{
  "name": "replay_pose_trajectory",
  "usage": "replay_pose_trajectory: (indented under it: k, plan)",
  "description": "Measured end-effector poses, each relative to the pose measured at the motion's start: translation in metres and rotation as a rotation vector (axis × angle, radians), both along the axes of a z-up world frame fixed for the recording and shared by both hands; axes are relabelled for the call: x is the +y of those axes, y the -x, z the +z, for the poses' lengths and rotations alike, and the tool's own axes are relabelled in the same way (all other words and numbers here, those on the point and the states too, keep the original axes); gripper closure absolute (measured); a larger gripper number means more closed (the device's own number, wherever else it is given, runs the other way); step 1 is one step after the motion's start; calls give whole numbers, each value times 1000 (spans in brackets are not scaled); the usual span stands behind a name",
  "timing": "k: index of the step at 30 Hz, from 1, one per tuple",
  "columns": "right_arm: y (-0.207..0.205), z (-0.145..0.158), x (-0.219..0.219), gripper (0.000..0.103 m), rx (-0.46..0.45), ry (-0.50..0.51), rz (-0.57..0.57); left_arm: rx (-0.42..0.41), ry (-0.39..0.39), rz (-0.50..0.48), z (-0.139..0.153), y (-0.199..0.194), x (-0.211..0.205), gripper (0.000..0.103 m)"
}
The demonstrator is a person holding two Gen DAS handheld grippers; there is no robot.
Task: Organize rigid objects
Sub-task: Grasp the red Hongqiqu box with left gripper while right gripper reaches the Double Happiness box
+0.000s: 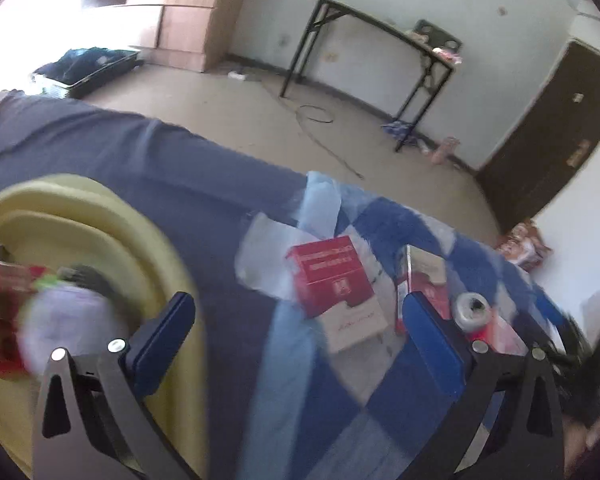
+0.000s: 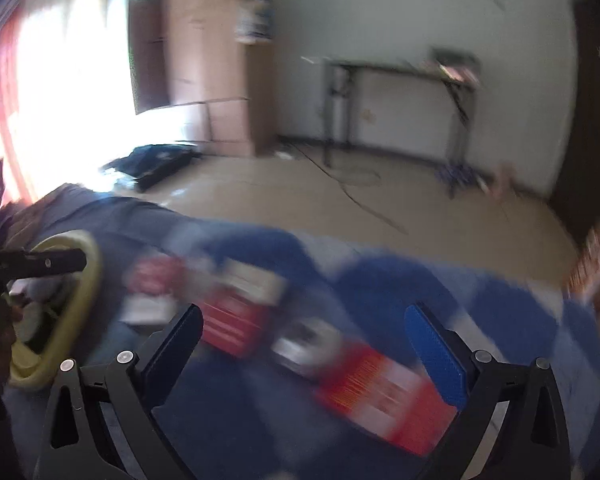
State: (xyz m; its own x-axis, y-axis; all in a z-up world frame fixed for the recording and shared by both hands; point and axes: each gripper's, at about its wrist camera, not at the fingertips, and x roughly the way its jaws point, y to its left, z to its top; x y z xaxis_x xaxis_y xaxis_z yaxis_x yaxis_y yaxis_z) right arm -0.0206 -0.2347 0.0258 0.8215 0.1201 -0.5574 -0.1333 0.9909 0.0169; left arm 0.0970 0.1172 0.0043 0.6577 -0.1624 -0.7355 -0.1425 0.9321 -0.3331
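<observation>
Both tongs stand spread wide with nothing between their fingers: the left tongs [image 1: 300, 320] at the bottom of the left wrist view, the right tongs [image 2: 304, 332] at the bottom of the right wrist view. At lower left a yellow basin [image 1: 140, 232] holds blurred items. Right of it, on a blue checked cloth [image 1: 324, 400], lie a red-and-white box [image 1: 334, 280], a second red box [image 1: 424, 280] and a can [image 1: 474, 310].
</observation>
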Motion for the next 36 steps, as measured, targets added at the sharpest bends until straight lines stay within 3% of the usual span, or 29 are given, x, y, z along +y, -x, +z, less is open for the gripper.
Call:
replay_pose_trajectory:
  k: [4, 9, 11, 16, 18, 21, 29, 36]
  plan:
    - [-23, -21, -32, 0, 80, -72, -69, 26, -90, 67, -32, -20, -37, 0]
    - [-40, -28, -31, 0, 138, 26, -66, 50, -176, 34, -54, -27, -62, 0]
    - [-41, -30, -30, 0, 151, 52, -73, 34, -179, 73, -58, -25, -59, 0]
    - [-47, -39, -35, 0, 170, -76, -88, 30, -168, 78, -62, -26, -54, 1]
    - [-48, -43, -33, 0, 178, -56, -95, 38, -189, 57, -63, -26, -55, 2]
    - [-53, -51, -27, 0, 190, 19, -108, 35, -210, 33, -60, -26, -59, 7]
    - [-52, -58, -4, 1, 151, 143, -85, 17, -262, -21, -54, -23, -64, 38]
    - [-37, -47, -8, 5, 62, 193, 57, -37, -238, -57, -35, -17, -56, 41]
